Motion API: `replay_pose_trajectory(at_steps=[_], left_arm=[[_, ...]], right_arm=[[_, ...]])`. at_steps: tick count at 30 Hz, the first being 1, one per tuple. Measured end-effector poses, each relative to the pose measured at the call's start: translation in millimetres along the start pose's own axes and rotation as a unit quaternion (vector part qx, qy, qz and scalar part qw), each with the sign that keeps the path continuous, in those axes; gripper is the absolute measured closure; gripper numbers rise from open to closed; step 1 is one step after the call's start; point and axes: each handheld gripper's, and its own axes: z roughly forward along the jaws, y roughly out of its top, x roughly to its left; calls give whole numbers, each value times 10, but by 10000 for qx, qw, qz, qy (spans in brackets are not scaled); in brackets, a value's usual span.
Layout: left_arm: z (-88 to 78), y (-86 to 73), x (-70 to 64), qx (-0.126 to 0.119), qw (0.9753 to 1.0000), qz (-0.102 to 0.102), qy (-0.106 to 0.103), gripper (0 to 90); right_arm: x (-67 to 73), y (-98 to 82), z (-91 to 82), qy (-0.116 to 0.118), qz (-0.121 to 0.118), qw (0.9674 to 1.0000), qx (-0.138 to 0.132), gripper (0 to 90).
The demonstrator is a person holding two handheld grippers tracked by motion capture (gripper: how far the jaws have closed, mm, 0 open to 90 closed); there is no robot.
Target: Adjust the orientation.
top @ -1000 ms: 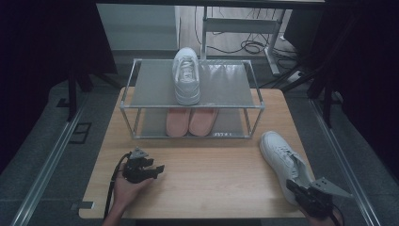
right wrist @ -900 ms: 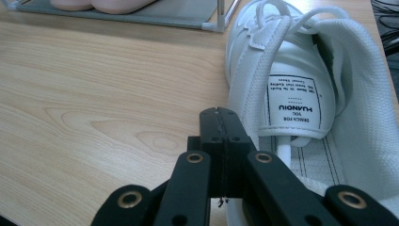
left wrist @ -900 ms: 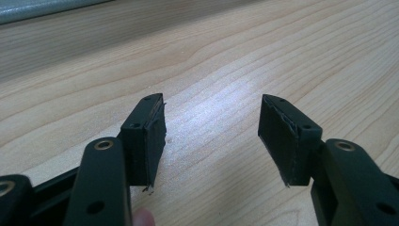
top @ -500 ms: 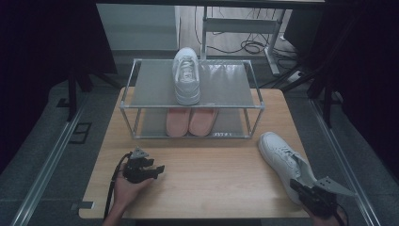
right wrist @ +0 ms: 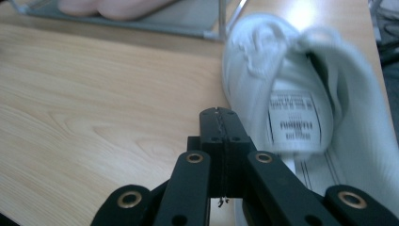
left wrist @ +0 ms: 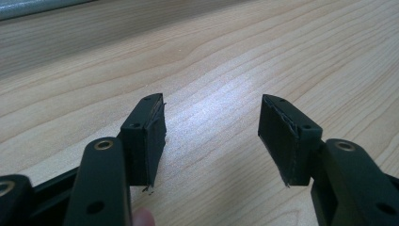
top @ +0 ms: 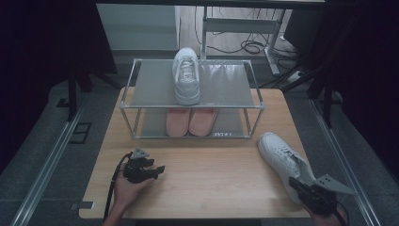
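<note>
A white sneaker (top: 187, 75) stands on the top shelf of a metal rack (top: 141, 107), toe toward me. A pair of pink shoes (top: 190, 121) sits on the lower shelf. A second white sneaker (top: 281, 157) lies on the wooden table (top: 216, 188) at the right. My right gripper (top: 293, 182) is at that sneaker's heel, shut with nothing between its pads. In the right gripper view the joined jaws (right wrist: 221, 123) point past the sneaker's (right wrist: 291, 89) left side, its opening and label facing the camera. My left gripper (top: 160, 169) rests open on the table, empty (left wrist: 211, 134).
The rack stands at the back half of the table, its front posts near the middle. Bare wood lies between the two grippers. The pink shoes (right wrist: 108, 5) and the rack's lower edge (right wrist: 141, 26) show at the top of the right gripper view. Dark floor and cables surround the table.
</note>
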Motion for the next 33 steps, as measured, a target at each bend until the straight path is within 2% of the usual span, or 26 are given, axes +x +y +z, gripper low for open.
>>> replay_pose_trajectory(at_steps=[8,15,33], left_arm=[[2,0,-10,10,10000,7,-12,421],[1,0,-1,12,10000,-6,-8,420],[5,-2,-10,22,10000,19,1,417]], right_arm=[[18,284,-34,121,-199,9995,-211,897],[-65,436,17,184,-248,9994,-184,881],[-345,576,55,99,-107,9998,-119,824]])
